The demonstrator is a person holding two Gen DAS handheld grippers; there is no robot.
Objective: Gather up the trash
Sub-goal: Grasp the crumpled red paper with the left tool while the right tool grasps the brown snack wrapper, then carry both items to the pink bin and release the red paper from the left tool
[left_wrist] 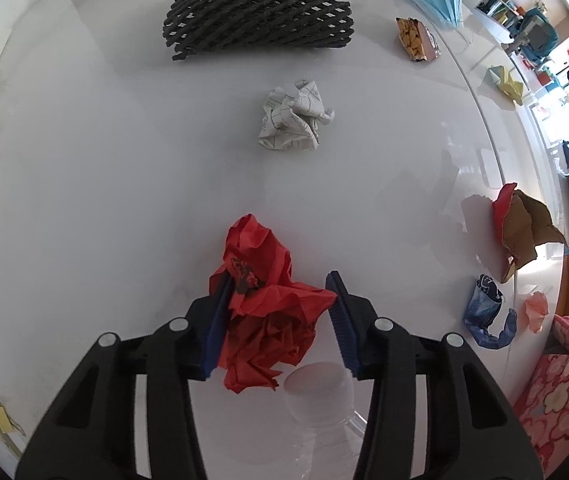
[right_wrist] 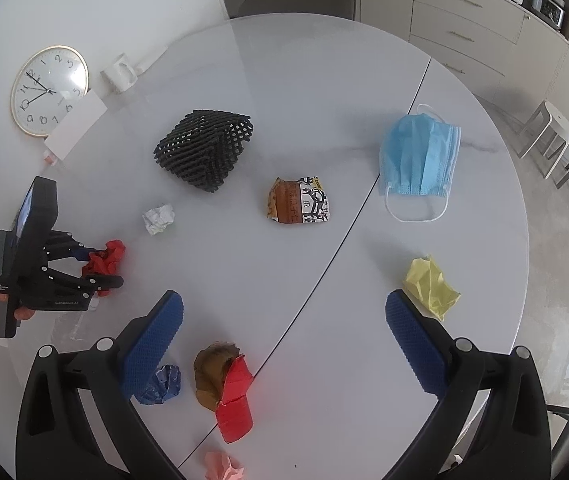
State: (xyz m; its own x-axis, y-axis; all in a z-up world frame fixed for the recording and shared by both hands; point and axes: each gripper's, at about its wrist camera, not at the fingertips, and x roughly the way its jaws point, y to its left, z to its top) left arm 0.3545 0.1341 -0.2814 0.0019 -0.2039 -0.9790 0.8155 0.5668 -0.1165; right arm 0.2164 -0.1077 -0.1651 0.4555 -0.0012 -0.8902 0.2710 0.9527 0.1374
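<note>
Left gripper (left_wrist: 280, 312): lower middle of its view, jaws around the red crumpled paper (left_wrist: 268, 312); whether both pads press it, I cannot tell.
Right gripper (right_wrist: 284, 340): wide open, holds nothing, above the white table (right_wrist: 324, 80).
Under it: brown-red wrapper (right_wrist: 224, 388), blue scrap (right_wrist: 162, 384).
Upper middle: black mesh basket (right_wrist: 204, 150).

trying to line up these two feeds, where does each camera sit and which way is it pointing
Left wrist: sits on the left gripper, low over the white table, looking along its fingers around the red paper.
Right wrist: sits on the right gripper, higher, looking down across the table; its open fingers show, plus the left gripper.
Shared: red paper, black mesh, face mask, white paper ball.
</note>
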